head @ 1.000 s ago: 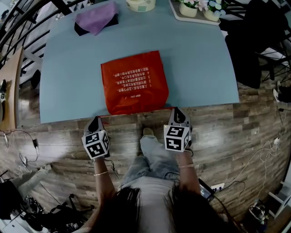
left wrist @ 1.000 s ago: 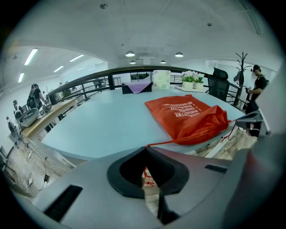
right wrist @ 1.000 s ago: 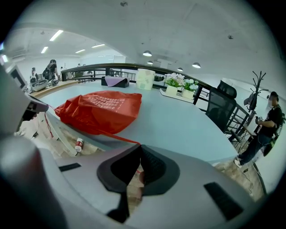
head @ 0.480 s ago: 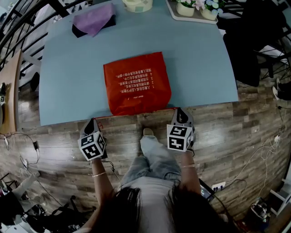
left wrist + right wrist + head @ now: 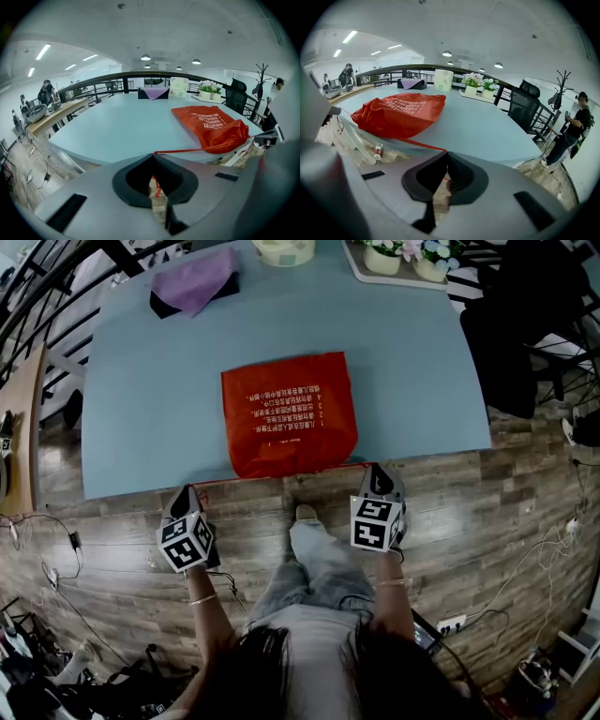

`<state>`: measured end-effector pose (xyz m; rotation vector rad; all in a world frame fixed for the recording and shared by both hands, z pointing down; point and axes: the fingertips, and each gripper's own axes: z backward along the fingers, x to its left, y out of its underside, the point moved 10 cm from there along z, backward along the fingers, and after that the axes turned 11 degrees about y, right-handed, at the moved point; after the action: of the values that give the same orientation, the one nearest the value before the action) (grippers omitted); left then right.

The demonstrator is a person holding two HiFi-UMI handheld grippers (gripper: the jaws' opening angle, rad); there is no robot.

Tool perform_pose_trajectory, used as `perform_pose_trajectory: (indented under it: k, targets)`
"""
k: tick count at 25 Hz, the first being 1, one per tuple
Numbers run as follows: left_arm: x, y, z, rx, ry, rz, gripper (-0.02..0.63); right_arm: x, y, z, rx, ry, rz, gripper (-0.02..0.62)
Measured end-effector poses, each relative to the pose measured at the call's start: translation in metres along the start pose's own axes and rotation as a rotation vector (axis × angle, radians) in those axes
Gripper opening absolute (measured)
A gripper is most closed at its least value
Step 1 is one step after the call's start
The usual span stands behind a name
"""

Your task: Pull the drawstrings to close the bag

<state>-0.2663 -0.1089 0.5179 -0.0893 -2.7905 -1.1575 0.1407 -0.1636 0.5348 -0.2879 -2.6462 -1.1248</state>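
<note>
Left gripper and right gripper each have fingers pinched on a cord from the bag, which lies at the tabletop's near edge; pulling backward would likely drag the unanchored bag off, not cinch it.

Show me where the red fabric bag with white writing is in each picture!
Head view: the red fabric bag lies in the middle, at the near edge of the pale blue table.
Left gripper view: the bag sits right of centre, its thin red drawstring running toward the camera.
Right gripper view: the bag sits left of centre.
Shared landmark: the purple cloth at the table's far end.
</note>
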Motion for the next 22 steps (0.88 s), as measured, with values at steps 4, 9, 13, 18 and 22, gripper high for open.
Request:
perform_pose_trajectory:
  k: [4,9,13,18,22]
  targets:
    - [0.004,-0.001,0.001,-0.007,-0.004,0.01,0.015,-0.003,0.001,-0.001,0.002,0.001,-0.007,0.028]
    - [0.008,-0.005,0.003,-0.019,-0.01,0.017,0.015,-0.007,0.002,-0.003,0.009,0.001,-0.015,0.028]
    - [0.013,-0.007,0.004,-0.024,-0.013,0.03,0.015,-0.008,0.0,-0.006,0.006,-0.001,-0.016,0.028]
    - [0.016,-0.005,0.005,-0.024,-0.016,0.041,0.015,-0.011,0.002,-0.008,0.009,-0.003,-0.019,0.029]
    - [0.016,-0.006,0.006,-0.028,-0.015,0.044,0.015,-0.014,0.004,-0.009,0.014,-0.002,-0.021,0.028]
